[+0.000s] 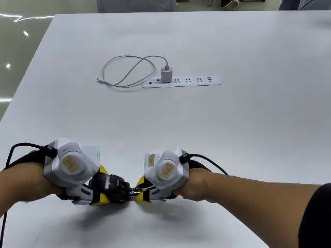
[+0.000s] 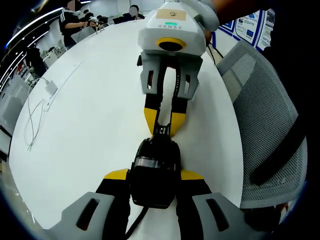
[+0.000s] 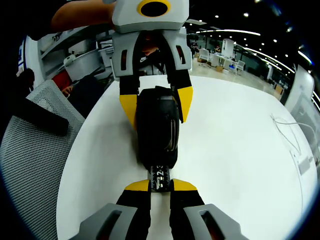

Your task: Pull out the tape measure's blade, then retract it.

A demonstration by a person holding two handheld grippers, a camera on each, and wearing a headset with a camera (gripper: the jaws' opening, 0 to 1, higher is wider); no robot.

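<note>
Left gripper (image 2: 155, 174) is clamped across the black tape measure (image 2: 154, 160), well to the person's side of the power strip (image 1: 181, 81) — a rigid, compact body, probably dense for its size. Right gripper (image 3: 160, 186) is closed on the blade (image 3: 159, 175) just beside it. The blade looks thin and springy — best held at the end hook, though that detail is too small to confirm.

The black tape measure (image 3: 156, 125), gripped by its sides in the left tongs (image 2: 155, 175) near the tabletop's (image 1: 207, 129) front edge, has a short numbered blade (image 3: 160, 175) drawn out, pinched by the right tongs (image 3: 160, 186).
</note>
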